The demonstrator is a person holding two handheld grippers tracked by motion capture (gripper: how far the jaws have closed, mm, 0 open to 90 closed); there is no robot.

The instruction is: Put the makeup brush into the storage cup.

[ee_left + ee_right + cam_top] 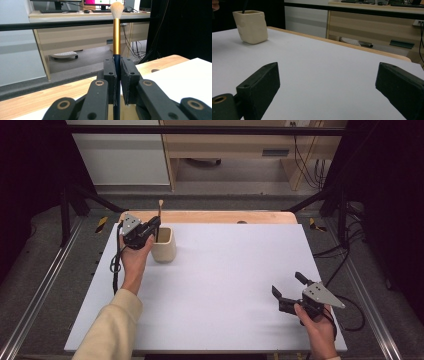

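In the high view, the left gripper sits in the upper left of the frame, just beside a cream cup on the white table, with a thin brush standing up over the cup's opening. Its lower end drops toward the cup, though whether it touches the inside cannot be told.

The left gripper view brings out what that distance hides: the left gripper has its jaws pressed together on the brush, pinching the dark handle upright at the centre of the frame. Above the pads the handle turns to a gold ferrule, topped by a pale, rounded tuft of bristles at the upper edge.

The right gripper rests low at the lower right of the high view, well apart from the cup. In the right gripper view its jaws stand spread wide with bare table between them, and the cup shows at the upper left, squarish with rounded corners.
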